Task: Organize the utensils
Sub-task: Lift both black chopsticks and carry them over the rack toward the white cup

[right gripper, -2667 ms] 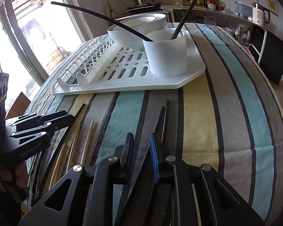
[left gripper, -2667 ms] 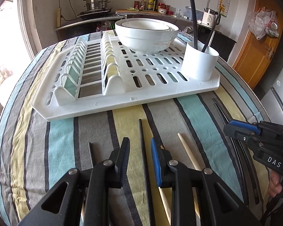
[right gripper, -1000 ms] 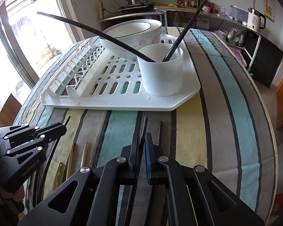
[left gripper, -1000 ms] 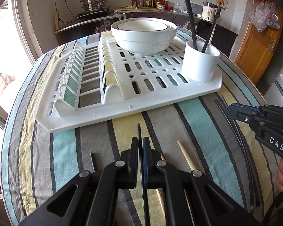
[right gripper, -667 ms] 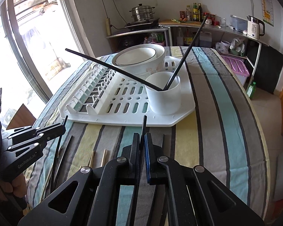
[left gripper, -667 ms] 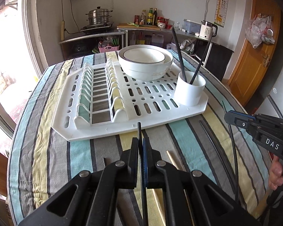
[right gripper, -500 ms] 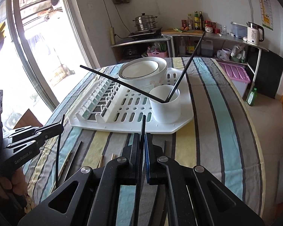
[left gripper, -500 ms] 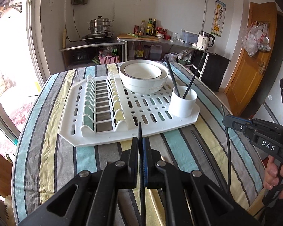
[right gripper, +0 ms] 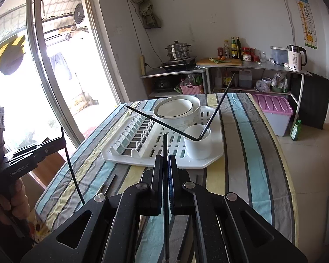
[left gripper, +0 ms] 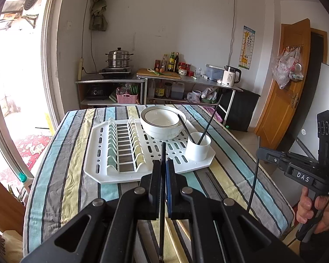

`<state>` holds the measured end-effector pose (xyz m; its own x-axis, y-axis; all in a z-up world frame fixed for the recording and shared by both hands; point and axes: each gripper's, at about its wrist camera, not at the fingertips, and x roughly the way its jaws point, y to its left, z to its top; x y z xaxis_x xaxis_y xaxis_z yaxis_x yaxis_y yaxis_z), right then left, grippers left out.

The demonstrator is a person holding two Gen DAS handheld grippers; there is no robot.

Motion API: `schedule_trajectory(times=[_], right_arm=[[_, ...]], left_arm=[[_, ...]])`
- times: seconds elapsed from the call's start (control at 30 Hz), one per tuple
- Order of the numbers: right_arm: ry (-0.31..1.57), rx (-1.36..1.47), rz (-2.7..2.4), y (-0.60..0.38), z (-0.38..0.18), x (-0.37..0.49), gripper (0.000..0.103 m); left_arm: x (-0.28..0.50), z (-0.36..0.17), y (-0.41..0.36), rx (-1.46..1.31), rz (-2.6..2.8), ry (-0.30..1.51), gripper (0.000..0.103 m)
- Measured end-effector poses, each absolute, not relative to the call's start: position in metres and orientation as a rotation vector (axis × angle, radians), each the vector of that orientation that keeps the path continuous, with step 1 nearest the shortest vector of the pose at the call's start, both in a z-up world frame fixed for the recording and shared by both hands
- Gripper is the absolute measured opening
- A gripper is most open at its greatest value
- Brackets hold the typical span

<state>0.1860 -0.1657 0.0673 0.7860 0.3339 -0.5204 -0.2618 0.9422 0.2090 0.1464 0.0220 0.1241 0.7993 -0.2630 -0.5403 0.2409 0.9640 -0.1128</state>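
Leaning apart, two black chopsticks (right gripper: 217,107) stand in the white cup (right gripper: 198,145).

Table under striped cloth (left gripper: 61,175), white drying rack (left gripper: 94,166) on it, loose chopsticks (left gripper: 212,185) near the front edge.

left gripper (left gripper: 163,168) clamped tight, right gripper (right gripper: 165,164) clamped tight, both angled downward

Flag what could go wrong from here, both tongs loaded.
1. Each black chopstick is pinched near one end: left tongs hold one, right tongs another. The long free ends may swing or slip.
2. The white cup already holds two splayed chopsticks; inserting more could knock them or tip it.
3. Both tongs converging on the cup might collide.
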Motion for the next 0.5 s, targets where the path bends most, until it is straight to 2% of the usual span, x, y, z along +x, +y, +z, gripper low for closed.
schedule_trajectory(times=[0.5], right_arm=[[0.5, 0.106, 0.347, -0.172, 0.082, 0.149, 0.004]], left_arm=[[0.109, 0.138, 0.033, -0.082, -0.279, 0.51, 0.004]])
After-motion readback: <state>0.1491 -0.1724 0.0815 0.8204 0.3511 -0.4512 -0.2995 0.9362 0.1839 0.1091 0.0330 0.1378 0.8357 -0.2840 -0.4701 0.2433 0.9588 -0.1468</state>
